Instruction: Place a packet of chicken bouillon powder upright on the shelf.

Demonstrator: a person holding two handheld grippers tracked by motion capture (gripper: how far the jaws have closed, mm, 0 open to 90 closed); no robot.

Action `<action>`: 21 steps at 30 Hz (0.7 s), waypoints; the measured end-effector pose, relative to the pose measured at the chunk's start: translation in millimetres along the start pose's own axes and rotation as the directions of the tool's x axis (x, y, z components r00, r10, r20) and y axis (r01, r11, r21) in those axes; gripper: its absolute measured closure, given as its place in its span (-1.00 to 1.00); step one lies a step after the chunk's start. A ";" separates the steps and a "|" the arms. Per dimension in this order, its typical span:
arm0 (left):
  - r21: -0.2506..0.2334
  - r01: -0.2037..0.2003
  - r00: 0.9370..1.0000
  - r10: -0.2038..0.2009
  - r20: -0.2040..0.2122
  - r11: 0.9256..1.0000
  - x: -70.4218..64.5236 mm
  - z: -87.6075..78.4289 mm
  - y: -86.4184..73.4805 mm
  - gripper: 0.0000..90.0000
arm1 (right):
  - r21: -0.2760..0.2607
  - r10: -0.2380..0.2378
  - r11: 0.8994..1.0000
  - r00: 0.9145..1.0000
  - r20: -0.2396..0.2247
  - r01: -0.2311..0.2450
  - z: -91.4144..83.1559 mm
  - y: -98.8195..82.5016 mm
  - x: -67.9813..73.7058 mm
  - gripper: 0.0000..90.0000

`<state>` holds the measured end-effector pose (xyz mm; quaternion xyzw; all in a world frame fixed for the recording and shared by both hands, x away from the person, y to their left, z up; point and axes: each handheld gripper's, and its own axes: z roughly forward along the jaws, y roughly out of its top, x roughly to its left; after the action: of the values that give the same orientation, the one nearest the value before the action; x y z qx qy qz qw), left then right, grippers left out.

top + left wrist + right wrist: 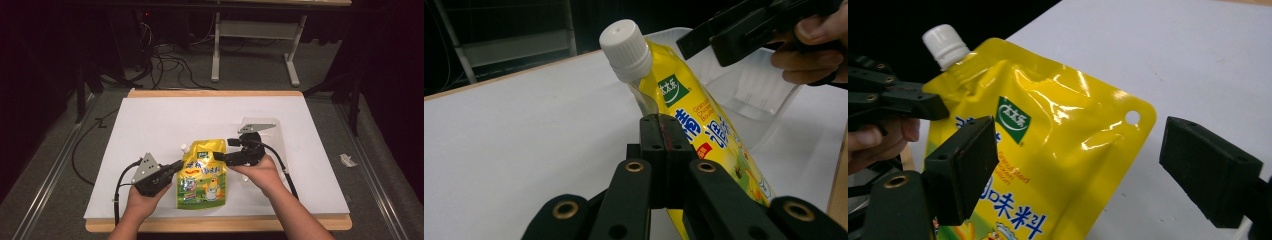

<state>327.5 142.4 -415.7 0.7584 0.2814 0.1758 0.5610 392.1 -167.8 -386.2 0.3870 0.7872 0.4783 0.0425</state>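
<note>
On the left, the left gripper (176, 166) is held low over the white desk (150, 120), its fingers (664, 145) clenched flat together on the left edge of the yellow pouch (202, 175); in the left gripper view the two black pads meet with the pouch's seam pinched between them, just below the spout. The pouch sits near the front middle of the desk, between the two hands, with its white screw cap (625, 49) at the upper left corner and its printed face turned up toward the high camera. From the left gripper view the pouch rises at a tilt, cap uppermost, off the desk surface at that end. To the right, the right gripper (222, 156) is at the pouch's top right corner, its fingers (962, 167) released and standing wide apart. In the right gripper view one finger lies in front of the pouch's printed face and the other stands clear over the bare desk, beyond the corner with the small punched hole (1132, 117); whether the near finger touches the pouch cannot be told. Behind the right hand (260, 172), a clear plastic tub (277, 135) rests on the desk, just beside the pouch's right side.
</note>
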 end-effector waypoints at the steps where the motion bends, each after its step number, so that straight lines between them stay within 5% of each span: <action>1: -0.002 -0.001 1.000 0.001 0.000 1.000 -0.3 0.0 0.0 1.00 | 0.007 0.012 1.000 1.000 -0.001 -0.012 1.3 0.2 -1.8 -0.65; 11: -0.015 -0.029 1.000 0.029 0.008 0.999 -0.7 -1.7 -1.1 1.00 | 0.042 0.066 0.997 0.996 -0.065 -0.063 9.9 3.0 -8.9 -0.63; 21: -0.019 -0.026 1.000 0.026 0.010 0.999 0.1 -2.3 -1.9 1.00 | 0.052 0.059 0.997 0.993 -0.107 -0.053 14.3 4.8 -3.5 -0.54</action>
<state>325.8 144.6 -416.8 0.7576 0.2671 0.1819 0.5671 403.5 -158.7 -391.2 0.3834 0.7887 0.4800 -0.0231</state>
